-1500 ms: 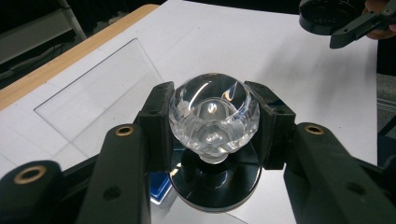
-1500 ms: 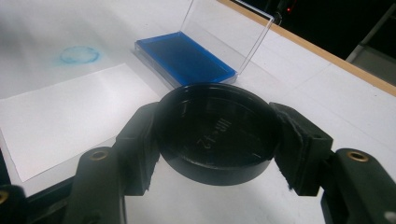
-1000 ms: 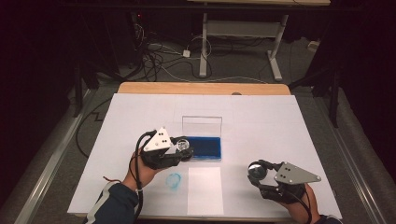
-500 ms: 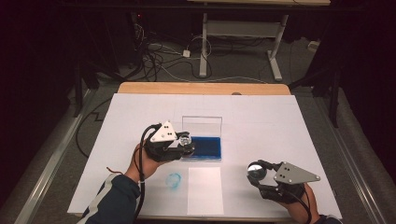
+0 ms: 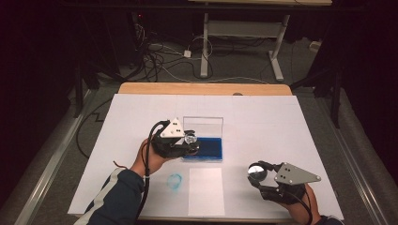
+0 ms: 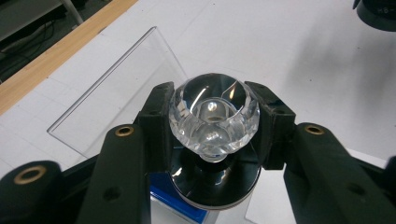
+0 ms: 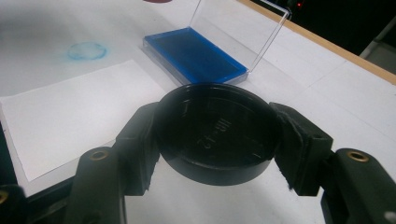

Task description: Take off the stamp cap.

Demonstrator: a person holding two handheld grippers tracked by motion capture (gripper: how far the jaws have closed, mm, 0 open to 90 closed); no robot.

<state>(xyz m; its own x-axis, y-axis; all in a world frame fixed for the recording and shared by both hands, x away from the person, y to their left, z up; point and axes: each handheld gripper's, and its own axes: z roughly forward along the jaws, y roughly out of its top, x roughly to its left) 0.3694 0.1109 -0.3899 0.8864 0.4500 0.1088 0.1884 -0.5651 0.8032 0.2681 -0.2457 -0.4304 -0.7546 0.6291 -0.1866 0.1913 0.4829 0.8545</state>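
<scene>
My left gripper (image 5: 189,140) is shut on a stamp with a clear faceted knob (image 6: 214,114) and a round black base (image 6: 215,179). It hovers over the left end of a blue ink pad (image 5: 209,147), whose clear lid (image 5: 202,125) stands open behind it. The pad's blue edge (image 6: 173,198) peeks out just under the stamp. Near the front right of the table, my right gripper (image 5: 258,174) is shut on a round black cap (image 7: 215,130), held low over the white table cover (image 5: 281,122). From there the ink pad (image 7: 196,53) lies farther off.
A small white paper sheet (image 5: 205,190) lies at the front centre, with a blue ring-shaped ink mark (image 5: 175,181) on the cover to its left. The wooden table edge (image 5: 202,88) runs along the back; cables and desk legs lie on the floor beyond.
My left gripper has carried the stamp away from the person and slightly right, onto the left end of the ink pad. The right gripper has stayed still.
</scene>
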